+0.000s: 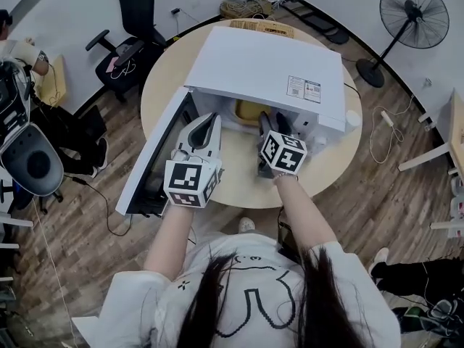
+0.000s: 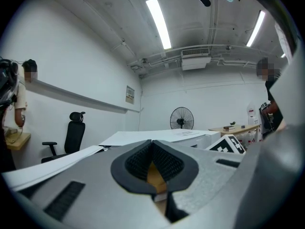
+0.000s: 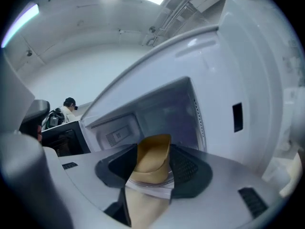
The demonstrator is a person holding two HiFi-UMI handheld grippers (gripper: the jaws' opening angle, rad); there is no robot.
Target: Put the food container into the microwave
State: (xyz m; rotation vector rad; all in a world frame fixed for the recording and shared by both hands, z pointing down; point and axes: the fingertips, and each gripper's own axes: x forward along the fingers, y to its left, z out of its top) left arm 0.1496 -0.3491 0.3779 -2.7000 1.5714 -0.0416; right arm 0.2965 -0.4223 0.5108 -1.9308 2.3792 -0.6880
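Note:
The white microwave (image 1: 268,67) stands on the round wooden table (image 1: 239,183), its door (image 1: 156,158) swung open to the left. A tan food container (image 1: 250,112) sits at the mouth of the cavity, between both grippers. My left gripper (image 1: 212,119) is shut on the container's left edge; a tan strip of the container (image 2: 155,174) shows between its pads. My right gripper (image 1: 270,119) is shut on the right rim, where the tan wall of the container (image 3: 152,156) and a clear lid edge are pinched. The cavity (image 3: 157,113) lies straight ahead. Most of the container is hidden by the microwave's top.
A black office chair (image 1: 134,20) and a floor fan (image 1: 413,6) stand beyond the table. A cardboard box (image 1: 261,27) lies behind the microwave. A person (image 1: 18,49) sits at a desk on the far left. Cables run across the wooden floor.

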